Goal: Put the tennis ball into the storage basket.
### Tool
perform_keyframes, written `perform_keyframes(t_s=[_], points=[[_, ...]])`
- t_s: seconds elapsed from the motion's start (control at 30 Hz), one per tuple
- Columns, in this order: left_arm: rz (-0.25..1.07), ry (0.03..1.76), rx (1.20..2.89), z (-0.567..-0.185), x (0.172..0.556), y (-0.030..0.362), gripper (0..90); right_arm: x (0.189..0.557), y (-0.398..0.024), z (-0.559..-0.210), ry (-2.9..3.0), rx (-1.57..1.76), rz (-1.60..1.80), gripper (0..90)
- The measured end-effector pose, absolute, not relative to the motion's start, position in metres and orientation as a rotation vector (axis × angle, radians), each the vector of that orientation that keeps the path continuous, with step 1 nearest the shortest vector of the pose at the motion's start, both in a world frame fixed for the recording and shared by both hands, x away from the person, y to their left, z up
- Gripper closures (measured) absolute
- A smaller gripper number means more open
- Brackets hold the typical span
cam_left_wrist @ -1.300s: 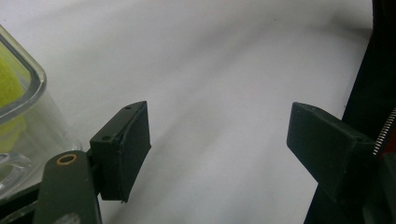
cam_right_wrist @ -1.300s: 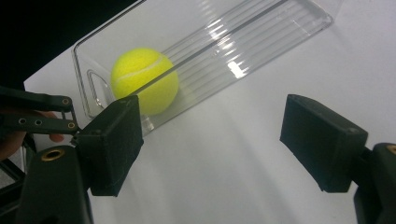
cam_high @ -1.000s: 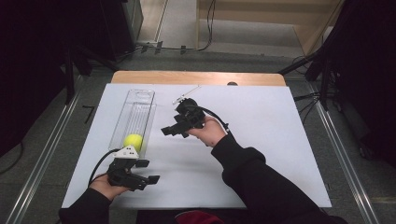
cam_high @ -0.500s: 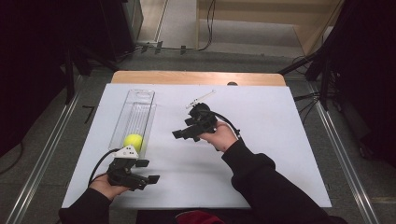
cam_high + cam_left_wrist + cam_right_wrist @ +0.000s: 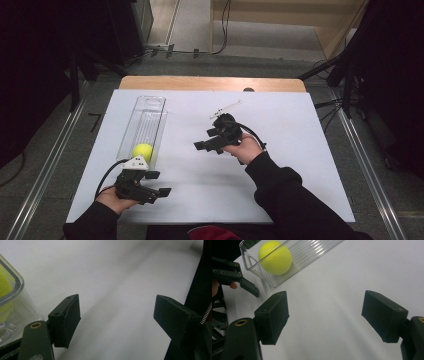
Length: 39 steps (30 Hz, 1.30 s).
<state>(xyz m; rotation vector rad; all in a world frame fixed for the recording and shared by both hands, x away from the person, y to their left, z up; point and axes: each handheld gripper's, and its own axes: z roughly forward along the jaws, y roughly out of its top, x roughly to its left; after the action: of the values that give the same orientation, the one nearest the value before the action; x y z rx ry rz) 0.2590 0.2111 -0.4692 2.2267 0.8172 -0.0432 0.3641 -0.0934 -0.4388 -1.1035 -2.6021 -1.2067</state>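
The yellow ball already lies in the clear bin, near end, while both the left tongs and right tongs gape wide and empty over the tabletop, so little seems left.

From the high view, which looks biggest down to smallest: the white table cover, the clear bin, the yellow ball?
1. White table cover, by far the largest.
2. Clear bin, long and narrow.
3. Yellow ball, smallest; it sits inside the bin's near end.

left gripper: black, 2 blocky jaws, brass-ringed pivot hole, white three-cornered plate on top, black cable looping off its left | right gripper: black, same square pads, brass-ringed pivots, black cable, white stick at far end | sleeves: dark, long
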Motion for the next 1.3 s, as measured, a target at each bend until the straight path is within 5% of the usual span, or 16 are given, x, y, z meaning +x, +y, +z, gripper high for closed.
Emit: perform_keyframes(t_s=[1.3], points=[[-0.04, 0.815, 2.226, -0.468, 0.258, 0.212, 22.2, 0.332, -0.166, -0.441, -2.604, -1.204, -1.254, 19.7]])
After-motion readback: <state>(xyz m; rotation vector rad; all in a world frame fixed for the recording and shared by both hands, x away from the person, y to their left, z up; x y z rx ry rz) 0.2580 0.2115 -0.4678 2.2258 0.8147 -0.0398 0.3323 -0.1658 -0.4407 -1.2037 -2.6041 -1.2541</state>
